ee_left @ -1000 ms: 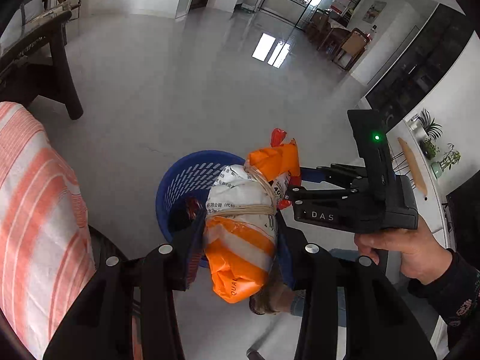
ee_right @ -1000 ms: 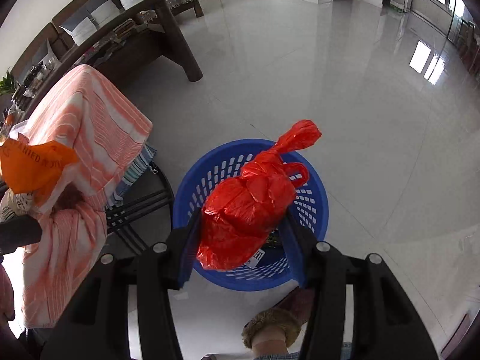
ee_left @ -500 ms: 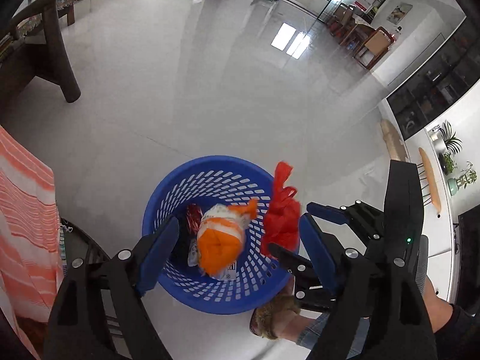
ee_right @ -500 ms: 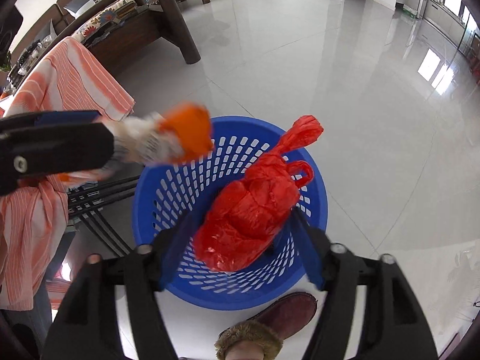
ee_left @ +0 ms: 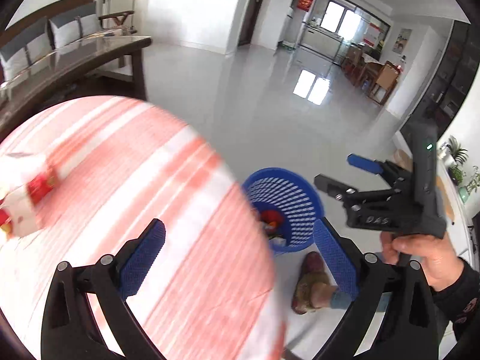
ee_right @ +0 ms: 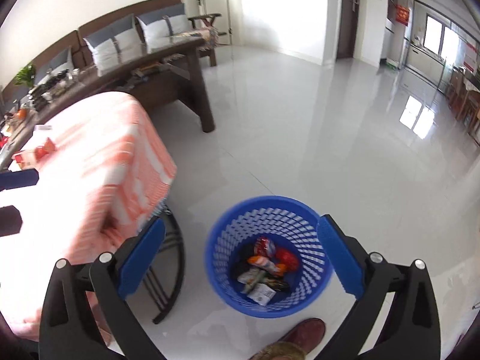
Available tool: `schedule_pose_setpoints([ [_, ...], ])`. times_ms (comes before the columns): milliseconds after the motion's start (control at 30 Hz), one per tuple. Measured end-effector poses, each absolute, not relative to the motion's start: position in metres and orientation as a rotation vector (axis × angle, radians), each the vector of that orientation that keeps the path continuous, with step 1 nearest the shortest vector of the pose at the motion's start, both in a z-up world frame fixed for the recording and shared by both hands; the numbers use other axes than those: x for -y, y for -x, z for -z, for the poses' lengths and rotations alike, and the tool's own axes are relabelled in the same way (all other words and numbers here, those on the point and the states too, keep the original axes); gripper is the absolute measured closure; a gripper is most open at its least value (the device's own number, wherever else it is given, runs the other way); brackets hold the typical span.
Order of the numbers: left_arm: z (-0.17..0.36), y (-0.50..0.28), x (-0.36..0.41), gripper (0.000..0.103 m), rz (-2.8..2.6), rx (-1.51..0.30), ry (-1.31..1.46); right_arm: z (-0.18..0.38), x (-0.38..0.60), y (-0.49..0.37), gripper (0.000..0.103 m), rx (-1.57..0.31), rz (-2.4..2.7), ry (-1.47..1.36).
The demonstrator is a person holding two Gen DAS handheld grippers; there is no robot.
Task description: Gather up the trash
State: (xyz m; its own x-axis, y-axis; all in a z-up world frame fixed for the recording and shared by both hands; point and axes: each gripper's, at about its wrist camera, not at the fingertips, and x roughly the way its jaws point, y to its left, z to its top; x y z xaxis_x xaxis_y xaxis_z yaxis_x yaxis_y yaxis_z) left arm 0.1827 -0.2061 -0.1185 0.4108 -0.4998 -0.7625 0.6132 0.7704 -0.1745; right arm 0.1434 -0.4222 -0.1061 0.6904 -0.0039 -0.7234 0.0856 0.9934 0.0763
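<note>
Both the left hand-held gripper (ee_left: 237, 258) and the right hand-held gripper (ee_right: 241, 256) were opening with nothing between them, trash lay in the blue bin (ee_right: 267, 225) at lower centre, and packets (ee_left: 27, 198) remained on the desk (ee_left: 135, 180) at left.

We see a glossy grey floor (ee_right: 300, 138) with window light reflected on it. A dark wooden table (ee_right: 168, 81) stands near a sofa with pale cushions (ee_right: 120, 42). An orange-and-white striped cloth (ee_right: 114, 156) drapes a small table beside it. A fur-trimmed shoe (ee_left: 312, 285) rests on the floor.
</note>
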Motion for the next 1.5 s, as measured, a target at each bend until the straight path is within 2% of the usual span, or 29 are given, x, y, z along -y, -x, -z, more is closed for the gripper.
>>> schedule_pose_setpoints([
  [200, 0.151, -0.193, 0.072, 0.005, 0.429, -0.972, -0.189, 0.108, 0.282, -0.185, 0.005, -0.854, -0.084, -0.111],
  [400, 0.159, -0.225, 0.0, 0.005, 0.284, -0.973, -0.064, 0.13, 0.189, -0.221, 0.004, -0.917, -0.098, 0.005],
  [500, 0.164, -0.235, 0.0, 0.005, 0.291, -0.974, -0.07, 0.138, 0.171, -0.234, 0.004, -0.968, -0.098, 0.051],
  [567, 0.17, -0.234, 0.01, 0.005, 0.265, -0.957, -0.137, 0.139, 0.167, -0.235, 0.005, -0.965, -0.095, 0.059],
  [1500, 0.174, -0.233, 0.009, 0.004, 0.256, -0.957, -0.132, 0.14, 0.172, -0.236, 0.004, -0.971, -0.09, 0.035],
])
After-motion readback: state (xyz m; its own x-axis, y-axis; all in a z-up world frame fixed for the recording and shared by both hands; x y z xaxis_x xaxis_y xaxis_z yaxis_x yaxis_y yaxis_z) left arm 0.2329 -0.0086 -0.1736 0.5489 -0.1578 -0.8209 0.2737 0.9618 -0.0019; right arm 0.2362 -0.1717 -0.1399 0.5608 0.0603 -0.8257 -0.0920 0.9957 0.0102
